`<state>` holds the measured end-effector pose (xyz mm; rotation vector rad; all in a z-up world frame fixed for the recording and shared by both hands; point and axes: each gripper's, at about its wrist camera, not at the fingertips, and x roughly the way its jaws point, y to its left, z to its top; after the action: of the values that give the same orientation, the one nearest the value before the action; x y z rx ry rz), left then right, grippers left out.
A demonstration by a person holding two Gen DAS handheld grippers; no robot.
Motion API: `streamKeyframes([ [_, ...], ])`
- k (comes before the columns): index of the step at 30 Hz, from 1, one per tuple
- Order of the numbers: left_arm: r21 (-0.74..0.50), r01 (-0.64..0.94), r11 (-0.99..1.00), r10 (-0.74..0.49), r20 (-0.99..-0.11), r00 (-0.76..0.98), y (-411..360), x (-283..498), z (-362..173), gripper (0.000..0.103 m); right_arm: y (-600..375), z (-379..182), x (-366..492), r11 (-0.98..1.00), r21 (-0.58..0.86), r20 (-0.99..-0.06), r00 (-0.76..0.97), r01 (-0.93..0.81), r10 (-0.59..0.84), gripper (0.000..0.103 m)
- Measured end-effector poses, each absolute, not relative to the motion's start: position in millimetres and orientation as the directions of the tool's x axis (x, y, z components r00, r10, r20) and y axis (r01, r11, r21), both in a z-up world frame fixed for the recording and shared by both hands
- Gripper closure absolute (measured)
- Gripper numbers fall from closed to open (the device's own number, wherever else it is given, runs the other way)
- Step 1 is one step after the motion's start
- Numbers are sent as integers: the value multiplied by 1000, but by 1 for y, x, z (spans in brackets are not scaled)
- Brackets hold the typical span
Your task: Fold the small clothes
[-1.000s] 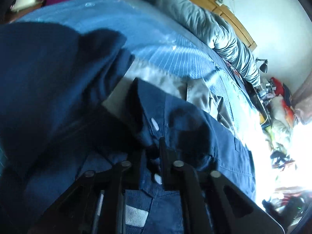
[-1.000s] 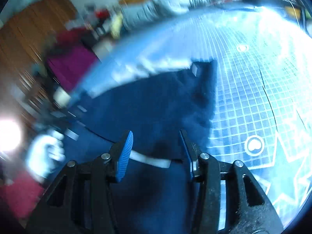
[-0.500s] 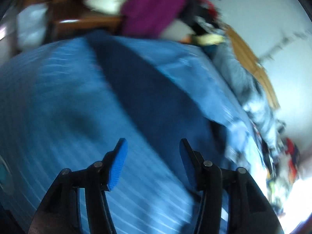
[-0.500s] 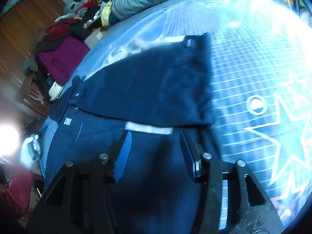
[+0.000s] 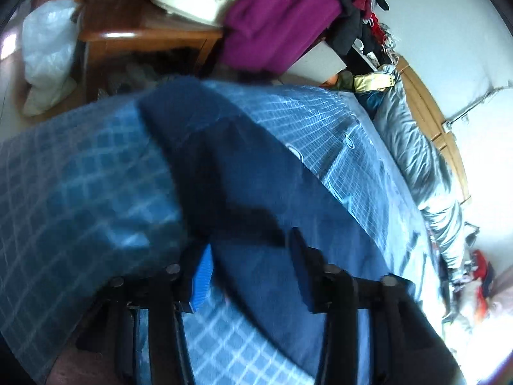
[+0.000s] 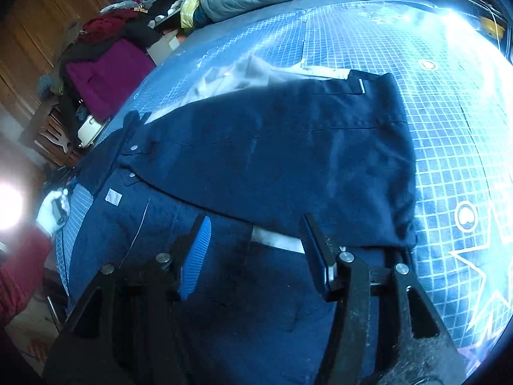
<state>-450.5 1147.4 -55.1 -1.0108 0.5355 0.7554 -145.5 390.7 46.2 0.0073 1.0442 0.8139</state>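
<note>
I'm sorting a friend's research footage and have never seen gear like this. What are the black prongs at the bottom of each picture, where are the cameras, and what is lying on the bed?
No robot here: a person holds one pair of hand-held tongs in each hand, and a wide-angle camera on each looks forward along its two fingers. One picture comes from the left tongs, the other from the right tongs. Both stand open and hold nothing. On the blue checked bedspread lies a dark navy garment, partly folded over itself, with buttons and a white label showing. The right view also catches the person's white-gloved hand at the bed's edge. A grey duvet lies along the far side.
</note>
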Motion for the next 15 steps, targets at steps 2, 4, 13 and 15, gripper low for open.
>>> streamKeyframes([
  [2,-545,-765,343,313,-701,640,1144,-435,-41,103,392,48,-147,715,380,-754,251,-587,607,47],
  [4,-541,-698,468,323,-631,706,1114,-411,-6,103,389,52,-145,714,401,-737,261,-574,623,47],
  [13,-618,-44,785,-294,-434,851,814,-274,57,55,385,72,-131,636,554,-622,240,-538,745,41],
  [15,-656,-6,755,-387,-453,803,779,-277,35,55,393,71,-128,606,583,-609,204,-540,767,38],
])
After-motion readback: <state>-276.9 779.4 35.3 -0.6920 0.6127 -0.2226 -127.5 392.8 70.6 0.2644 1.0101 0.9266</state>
